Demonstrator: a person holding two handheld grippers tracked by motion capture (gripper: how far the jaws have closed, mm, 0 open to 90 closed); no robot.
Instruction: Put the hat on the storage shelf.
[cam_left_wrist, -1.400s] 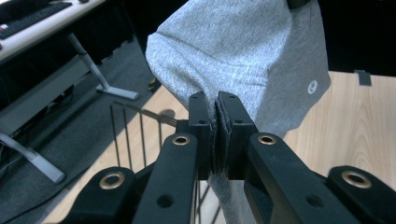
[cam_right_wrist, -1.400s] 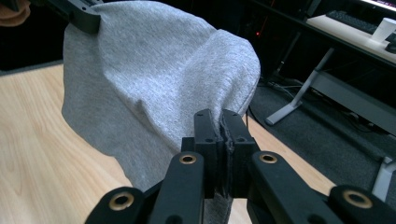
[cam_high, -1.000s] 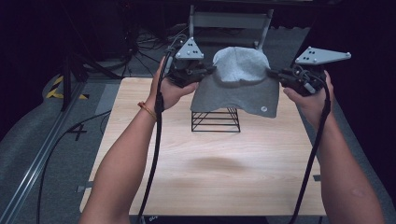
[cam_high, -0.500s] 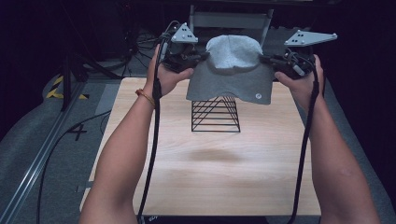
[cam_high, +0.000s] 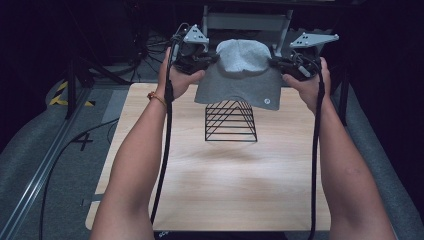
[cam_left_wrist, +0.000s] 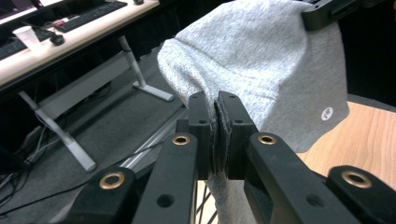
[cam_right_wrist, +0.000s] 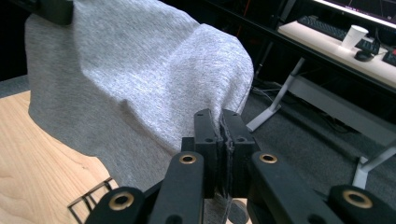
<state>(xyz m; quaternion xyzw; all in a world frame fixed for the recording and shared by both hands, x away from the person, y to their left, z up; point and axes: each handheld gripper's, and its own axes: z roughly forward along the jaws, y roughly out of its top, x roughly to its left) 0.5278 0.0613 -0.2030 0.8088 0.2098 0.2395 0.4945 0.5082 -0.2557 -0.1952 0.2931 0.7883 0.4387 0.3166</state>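
Light wooden desk, dark surroundings. Grey cap is suspended above the black wire rack. Left gripper and right gripper fingers are clamped tight on opposite cap edges.

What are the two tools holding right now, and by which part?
Both hold the grey cloth: left tool and right tool each pinch an opposite side edge, above the wire rack.

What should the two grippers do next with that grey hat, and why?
Probably keep lifting a little, then carry it clear. Each hand-held gripper, left and right, is shut on an edge of the grey beanie, which hangs just above the black wire stand, its hem near the stand's top.
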